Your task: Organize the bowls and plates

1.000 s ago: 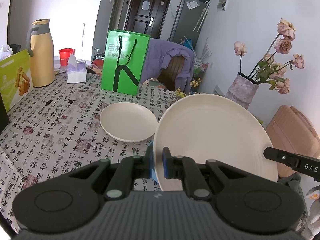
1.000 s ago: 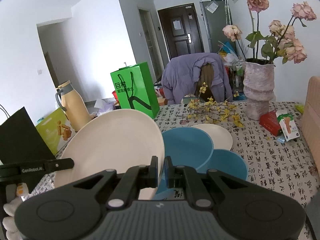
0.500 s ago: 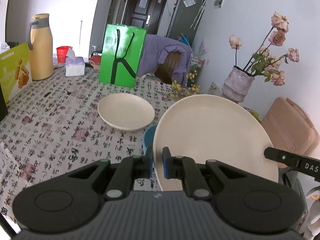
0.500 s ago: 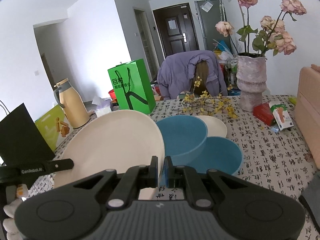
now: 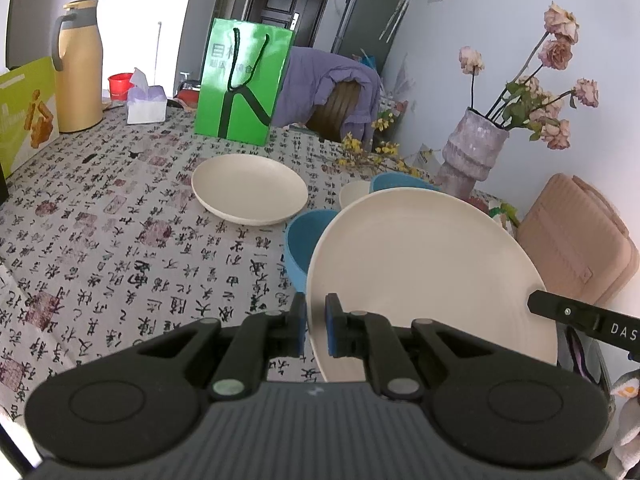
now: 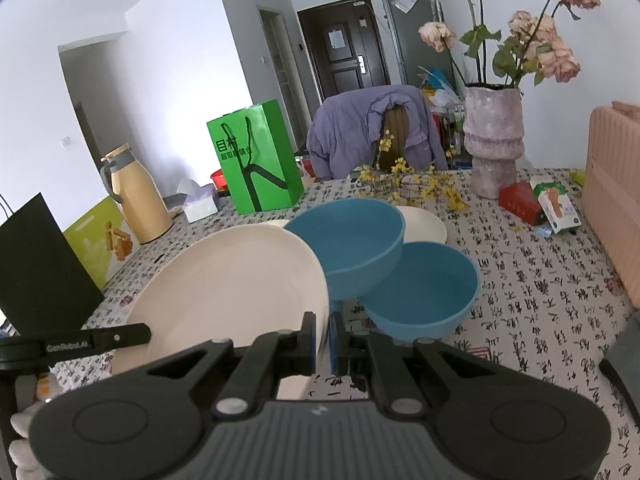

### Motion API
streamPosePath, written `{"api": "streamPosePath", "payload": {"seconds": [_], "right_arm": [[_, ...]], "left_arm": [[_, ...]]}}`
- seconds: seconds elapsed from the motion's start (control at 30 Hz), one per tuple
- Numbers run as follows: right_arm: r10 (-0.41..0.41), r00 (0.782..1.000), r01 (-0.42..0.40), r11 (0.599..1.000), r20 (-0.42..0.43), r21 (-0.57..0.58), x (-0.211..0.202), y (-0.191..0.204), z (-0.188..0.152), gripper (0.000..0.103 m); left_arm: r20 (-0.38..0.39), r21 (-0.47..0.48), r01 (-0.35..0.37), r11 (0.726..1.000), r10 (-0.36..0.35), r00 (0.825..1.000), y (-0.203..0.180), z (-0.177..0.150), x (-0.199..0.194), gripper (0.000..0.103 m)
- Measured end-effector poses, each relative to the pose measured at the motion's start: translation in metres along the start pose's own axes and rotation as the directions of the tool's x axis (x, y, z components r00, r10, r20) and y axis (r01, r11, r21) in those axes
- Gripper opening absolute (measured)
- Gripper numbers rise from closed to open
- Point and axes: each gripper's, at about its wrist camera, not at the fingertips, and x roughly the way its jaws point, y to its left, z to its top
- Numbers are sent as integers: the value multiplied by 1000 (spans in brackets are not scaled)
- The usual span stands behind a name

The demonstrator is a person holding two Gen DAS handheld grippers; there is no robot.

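Note:
Both grippers hold one large cream plate (image 5: 424,272) by opposite rims, above the table. My left gripper (image 5: 316,328) is shut on its left rim. My right gripper (image 6: 323,334) is shut on its right rim, where the plate (image 6: 224,284) fills the left of that view. A second cream plate (image 5: 250,190) lies on the table ahead. Two blue bowls sit beyond the held plate: a near one (image 6: 424,284) and one tilted on it (image 6: 348,248). A small cream dish (image 6: 426,226) lies behind them.
A green paper bag (image 5: 242,80) stands at the back of the patterned tablecloth (image 5: 120,240). A yellow thermos (image 5: 78,66), tissue box (image 5: 146,104) and green carton (image 5: 24,108) stand left. A flower vase (image 6: 494,140), small boxes (image 6: 538,200) and a pink case (image 5: 576,240) stand right.
Both grippers have drawn back and lifted a little with the plate. More of the blue bowls and the table shows in both views.

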Motion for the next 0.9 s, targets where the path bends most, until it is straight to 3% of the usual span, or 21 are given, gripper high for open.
{"api": "streamPosePath", "payload": {"seconds": [0.9], "right_arm": [[-3,999,5,999,-33,38,11,-22,-42,7]], "left_arm": [[-65,37,-8,999,11,998,-5,-33,24,10]]}}
